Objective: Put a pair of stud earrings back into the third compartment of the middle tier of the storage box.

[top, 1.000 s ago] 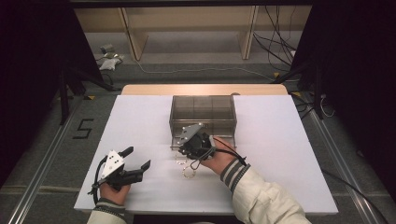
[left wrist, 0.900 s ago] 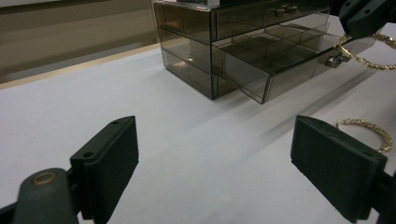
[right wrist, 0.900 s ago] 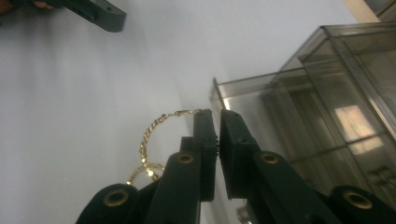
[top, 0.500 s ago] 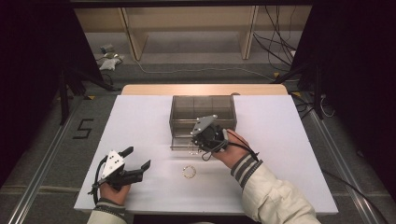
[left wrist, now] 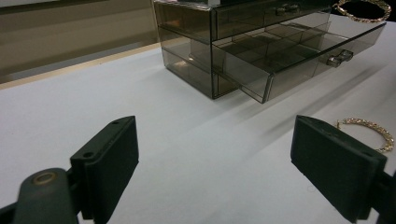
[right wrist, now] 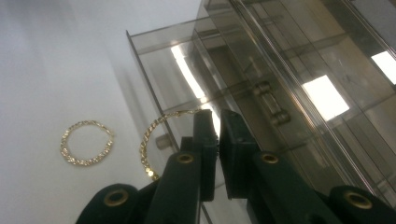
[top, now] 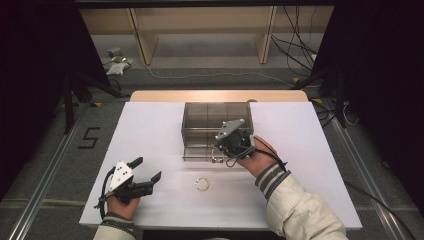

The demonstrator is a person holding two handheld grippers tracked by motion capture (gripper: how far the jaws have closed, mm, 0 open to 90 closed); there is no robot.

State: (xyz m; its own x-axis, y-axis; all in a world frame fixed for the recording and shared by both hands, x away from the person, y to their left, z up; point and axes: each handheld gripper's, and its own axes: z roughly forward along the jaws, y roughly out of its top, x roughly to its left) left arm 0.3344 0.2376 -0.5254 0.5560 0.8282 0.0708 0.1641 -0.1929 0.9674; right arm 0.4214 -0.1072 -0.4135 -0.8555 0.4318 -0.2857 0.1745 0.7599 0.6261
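Right gripper (top: 218,151) is clenched on 1 gold chain bracelet (right wrist: 156,135), hanging just over the open bottom drawer (left wrist: 280,63) of the smoked clear drawer box (top: 217,116). In the right gripper view the chain droops in an arc to 1 side of the nearly closed jaws, pinched at its upper end.

A 2nd gold bracelet (top: 202,184) lies flat on the white table (top: 310,150), in front of the box and apart from it.

Left gripper (top: 148,171) rests low at the table's near left, jaws released wide with nothing between them.

Handling, as judged: the chain is light, limp and thin, and likely to slide between smooth pads. Best taken across the links. The flat bracelet offers little height, so a pinch across 1 side of the loop suits.
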